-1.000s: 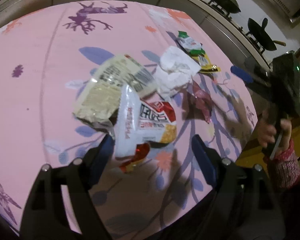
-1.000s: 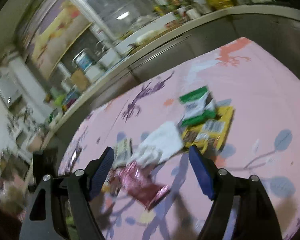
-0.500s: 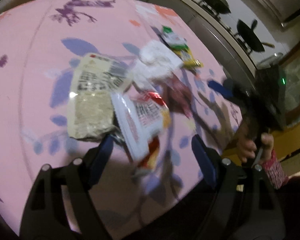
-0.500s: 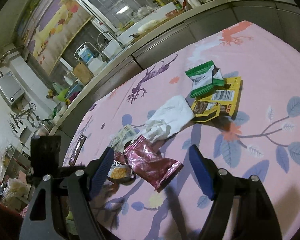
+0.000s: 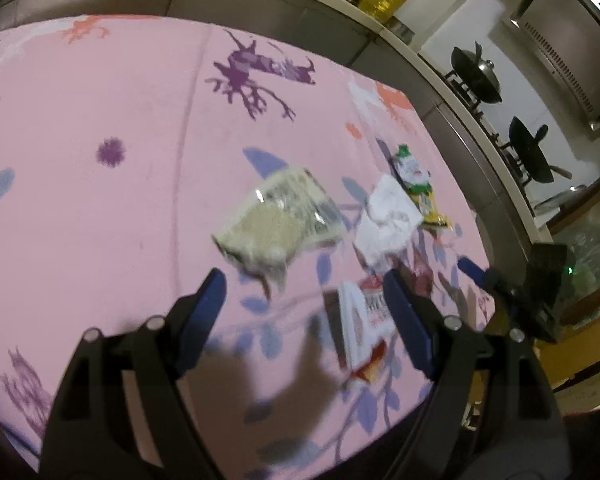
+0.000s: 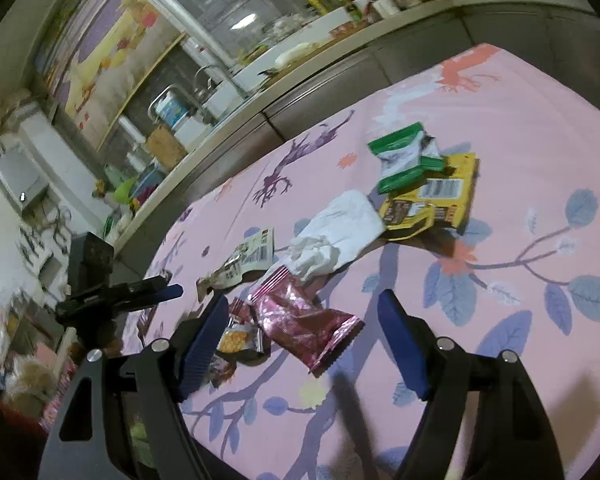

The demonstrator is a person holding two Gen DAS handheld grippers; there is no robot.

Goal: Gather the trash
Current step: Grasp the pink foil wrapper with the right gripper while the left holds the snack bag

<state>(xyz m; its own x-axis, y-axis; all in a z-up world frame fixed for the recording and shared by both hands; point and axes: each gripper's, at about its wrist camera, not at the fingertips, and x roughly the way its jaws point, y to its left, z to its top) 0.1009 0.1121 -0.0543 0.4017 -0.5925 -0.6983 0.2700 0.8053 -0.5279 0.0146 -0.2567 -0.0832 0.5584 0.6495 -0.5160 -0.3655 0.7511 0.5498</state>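
Trash lies scattered on a pink flowered tablecloth (image 5: 100,208). My left gripper (image 5: 304,300) hangs open above it with nothing between its fingers; a clear rice-like packet (image 5: 276,220) lies just beyond its tips, and a white and red wrapper (image 5: 364,320) lies by its right finger. A crumpled white tissue (image 5: 388,220), and a green and white wrapper (image 5: 412,172) on a yellow one, lie farther right. My right gripper (image 6: 304,320) is open and empty above a shiny pink wrapper (image 6: 304,320). The tissue (image 6: 340,232), green wrapper (image 6: 404,160) and yellow wrapper (image 6: 432,200) lie beyond it.
A kitchen counter (image 5: 260,8) with bottles runs behind the table, and two black woks (image 5: 476,76) sit on a stove at the right. The table's near edge (image 5: 380,440) drops off below my left gripper. A sink and window (image 6: 220,80) stand in the right wrist view.
My left gripper has drawn back and rolled, so the clear packet now lies ahead of its tips and the white and red wrapper by its right finger. The right gripper has barely moved.
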